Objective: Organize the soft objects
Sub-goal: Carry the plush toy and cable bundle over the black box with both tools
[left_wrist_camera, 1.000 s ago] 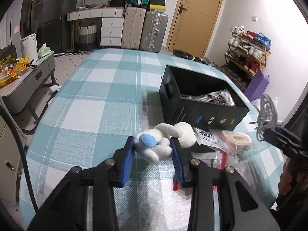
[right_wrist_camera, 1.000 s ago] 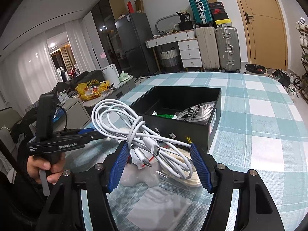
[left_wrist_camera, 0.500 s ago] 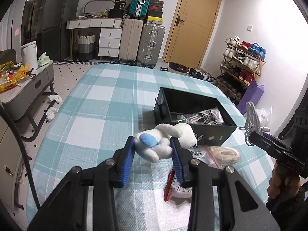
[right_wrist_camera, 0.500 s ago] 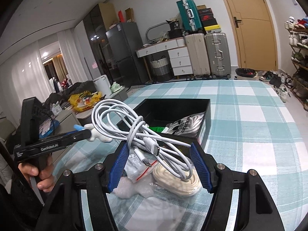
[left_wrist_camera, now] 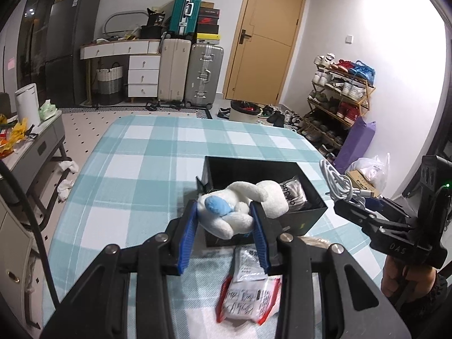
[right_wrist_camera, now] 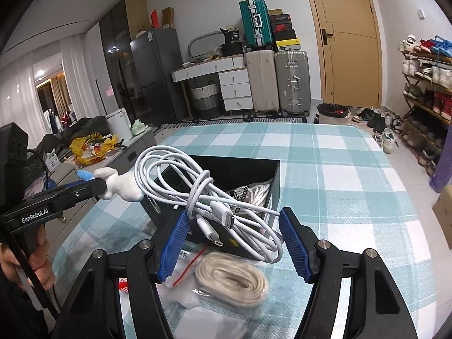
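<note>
In my left tool [left_wrist_camera: 224,227] I hold the white plush toy [left_wrist_camera: 240,209] with the blue patch; the blue pads press on it from both sides and it hangs in the air, just in front of the near wall of the black box [left_wrist_camera: 310,217]. In my right tool [right_wrist_camera: 234,238] there is the bundle of white cable [right_wrist_camera: 203,186]; it lies between the pads, which stand about half open, and it seems to be carried by them, but how firmly they press I cannot tell. The box stands on the checked worktop [left_wrist_camera: 135,169] at about 12 o'clock from both tools, and inside it there is already one packed thing in a silver-grey bag [right_wrist_camera: 251,195], so I judge that part of the sorting is done. Left to do, as I judge it, is to put the toy and the cable into the box. On the worktop in front of the box, at 6 o'clock from it, more things wait: a coil of beige cord in a clear bag [right_wrist_camera: 231,279] and a white packet with red edges [left_wrist_camera: 248,296]. So I think the task is near the middle, not the end.
</note>
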`<state>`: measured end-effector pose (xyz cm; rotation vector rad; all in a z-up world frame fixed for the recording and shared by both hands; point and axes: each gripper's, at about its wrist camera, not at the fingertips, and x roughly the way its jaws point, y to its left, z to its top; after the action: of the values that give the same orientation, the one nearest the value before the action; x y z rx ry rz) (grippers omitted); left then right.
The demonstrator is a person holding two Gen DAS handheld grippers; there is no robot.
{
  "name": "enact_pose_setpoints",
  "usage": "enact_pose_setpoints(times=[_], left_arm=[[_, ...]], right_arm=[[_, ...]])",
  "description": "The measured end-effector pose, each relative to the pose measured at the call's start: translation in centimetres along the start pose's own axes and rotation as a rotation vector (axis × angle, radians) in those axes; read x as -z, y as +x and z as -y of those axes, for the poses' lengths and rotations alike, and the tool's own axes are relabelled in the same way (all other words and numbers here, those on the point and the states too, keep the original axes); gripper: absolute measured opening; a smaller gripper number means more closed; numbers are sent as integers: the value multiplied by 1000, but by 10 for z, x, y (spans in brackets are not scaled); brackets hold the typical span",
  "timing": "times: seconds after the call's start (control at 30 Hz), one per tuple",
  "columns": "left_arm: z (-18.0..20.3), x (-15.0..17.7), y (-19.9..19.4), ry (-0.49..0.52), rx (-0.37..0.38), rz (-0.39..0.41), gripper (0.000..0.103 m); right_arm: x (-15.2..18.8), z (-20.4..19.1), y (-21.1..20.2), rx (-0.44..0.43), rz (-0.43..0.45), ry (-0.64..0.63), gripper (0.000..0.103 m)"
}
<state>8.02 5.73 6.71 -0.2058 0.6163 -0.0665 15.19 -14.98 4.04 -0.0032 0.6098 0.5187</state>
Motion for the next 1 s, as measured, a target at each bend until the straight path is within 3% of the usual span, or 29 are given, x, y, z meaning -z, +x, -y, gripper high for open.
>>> enact_pose_setpoints(times=[0.33, 1.0], left_arm=[[18, -14, 24, 45, 15, -19, 36], [36, -18, 73, 113, -14, -74, 36]], right_arm=[[-9, -1, 9, 90, -7, -41, 67], [-18, -9, 50, 185, -48, -130, 66]])
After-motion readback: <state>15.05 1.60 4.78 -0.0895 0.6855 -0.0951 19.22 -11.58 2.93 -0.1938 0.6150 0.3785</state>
